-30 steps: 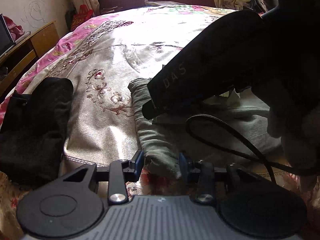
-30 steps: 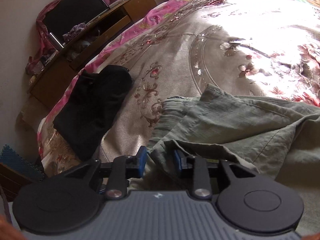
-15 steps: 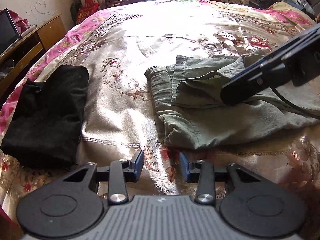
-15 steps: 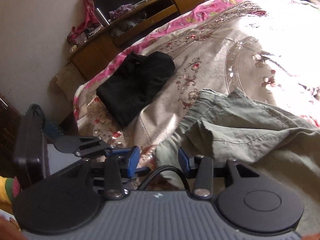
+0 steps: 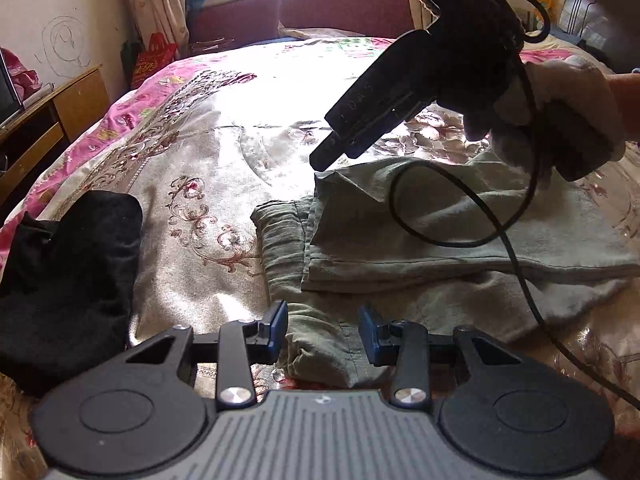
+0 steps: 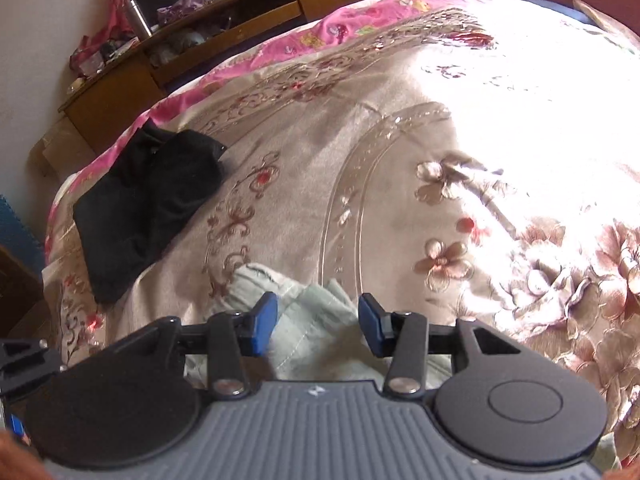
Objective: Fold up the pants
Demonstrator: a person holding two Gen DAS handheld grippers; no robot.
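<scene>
The grey-green pants (image 5: 440,248) lie partly folded on the floral bedspread (image 5: 208,152), one layer lying over another. My left gripper (image 5: 322,334) is open, its blue pads on either side of the pants' near corner. My right gripper (image 6: 317,324) is open above the far folded corner of the pants (image 6: 312,320). In the left wrist view the right gripper (image 5: 334,156) points down at that far corner, held by a gloved hand, with its black cable (image 5: 500,232) looping over the cloth.
A folded black garment (image 5: 60,280) lies on the bed to the left, also in the right wrist view (image 6: 148,204). A wooden cabinet (image 6: 192,28) stands beyond the bed's left edge. The headboard (image 5: 304,12) and window are at the far end.
My left gripper has moved forward to the pants' near corner. My right gripper has moved over the pants to the far folded corner. Both stay open.
</scene>
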